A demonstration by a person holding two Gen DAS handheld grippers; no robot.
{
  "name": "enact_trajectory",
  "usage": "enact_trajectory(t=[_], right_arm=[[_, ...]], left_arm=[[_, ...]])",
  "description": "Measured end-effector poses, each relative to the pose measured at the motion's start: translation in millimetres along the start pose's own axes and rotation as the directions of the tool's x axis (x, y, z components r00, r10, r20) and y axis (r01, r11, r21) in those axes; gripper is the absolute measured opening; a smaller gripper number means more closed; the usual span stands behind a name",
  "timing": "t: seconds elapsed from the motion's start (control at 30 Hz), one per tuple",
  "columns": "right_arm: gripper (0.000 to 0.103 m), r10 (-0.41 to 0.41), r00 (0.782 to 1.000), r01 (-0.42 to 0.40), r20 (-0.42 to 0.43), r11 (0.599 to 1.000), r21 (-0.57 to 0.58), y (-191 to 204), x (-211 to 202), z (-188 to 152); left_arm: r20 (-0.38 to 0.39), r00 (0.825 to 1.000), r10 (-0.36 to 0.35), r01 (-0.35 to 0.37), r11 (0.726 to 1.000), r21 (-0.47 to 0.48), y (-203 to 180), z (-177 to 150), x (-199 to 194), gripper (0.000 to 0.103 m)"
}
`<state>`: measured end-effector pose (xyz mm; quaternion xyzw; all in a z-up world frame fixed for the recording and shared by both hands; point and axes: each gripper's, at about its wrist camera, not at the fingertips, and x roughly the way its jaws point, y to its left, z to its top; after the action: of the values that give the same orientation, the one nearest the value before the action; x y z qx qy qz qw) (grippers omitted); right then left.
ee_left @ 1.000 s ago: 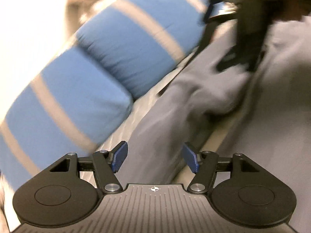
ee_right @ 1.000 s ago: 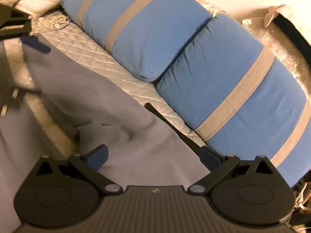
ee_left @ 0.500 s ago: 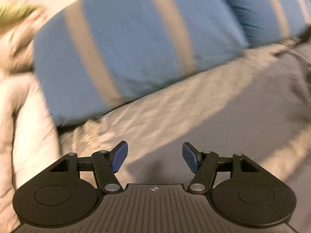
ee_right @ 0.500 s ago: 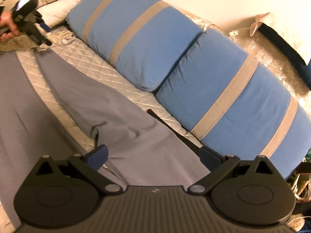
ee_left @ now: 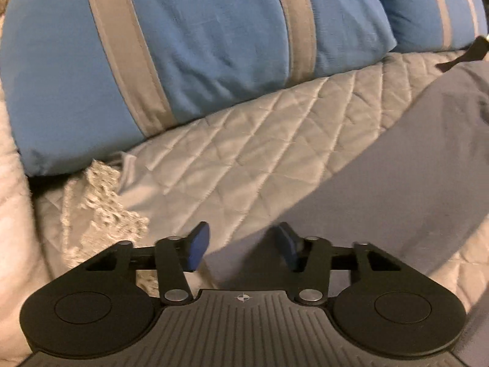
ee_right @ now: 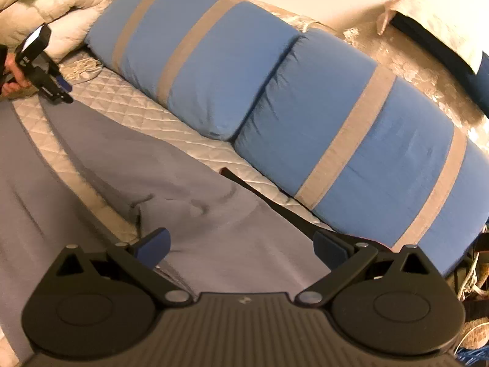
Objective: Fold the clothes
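The grey garment [ee_right: 128, 165] lies spread flat on the quilted bed cover [ee_left: 275, 140], one long strip of it running alongside the row of blue pillows [ee_right: 275, 98] with grey stripes. Compared with half a second ago, the left tool [ee_left: 241, 246] has come lower and closer to the bed: its blue pads now sit nearer together, though a clear gap remains between them and nothing is clamped, and they hover right over the far corner of the garment where grey cloth meets the quilt. The blur of the earlier left view has settled, and the lace-trimmed edge [ee_left: 101, 202] of a pale blanket now shows just left of the pads. In the right wrist view the left tool [ee_right: 58, 90] appears at the far end of the strip, held by a hand [ee_right: 13, 73], slightly lower against the fabric than before. The right tool [ee_right: 241, 246] has its jaws spread wide and empty over the near end of the garment, close to a dark strap [ee_right: 275, 205] lying by the pillows; its position has barely changed.
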<state>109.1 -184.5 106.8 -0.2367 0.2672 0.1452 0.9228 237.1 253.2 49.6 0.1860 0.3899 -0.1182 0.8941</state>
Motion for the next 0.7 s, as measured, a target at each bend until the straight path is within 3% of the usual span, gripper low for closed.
enact_trajectory(t=[0.13, 0.27, 0.47, 0.7], right_arm=[[0.103, 0.016, 1.0, -0.016, 0.004, 0.999, 0.052, -18.2, -4.5, -1.1], [0.103, 0.002, 1.0, 0.0, -0.013, 0.994, 0.112, -46.3, -7.5, -12.1], [0.103, 0.01, 0.999, -0.001, -0.047, 0.983, 0.184, -95.6, -12.6, -52.4], [0.101, -0.023, 0.991, 0.059, -0.132, 0.96, 0.274, -169.1, 0.0, -108.8]], left_arm=[[-0.027, 0.997, -0.07, 0.068, 0.995, -0.068, 8.5, -1.4, -2.3, 0.028], [-0.058, 0.994, -0.087, 0.083, 0.994, -0.072, 5.0, 2.8, -4.4, 0.005], [-0.036, 0.999, 0.007, -0.007, 1.0, 0.0, -10.6, 7.2, -17.2, 0.004], [0.008, 0.998, 0.063, -0.064, 0.997, 0.039, -19.5, 12.9, -40.7, 0.004]])
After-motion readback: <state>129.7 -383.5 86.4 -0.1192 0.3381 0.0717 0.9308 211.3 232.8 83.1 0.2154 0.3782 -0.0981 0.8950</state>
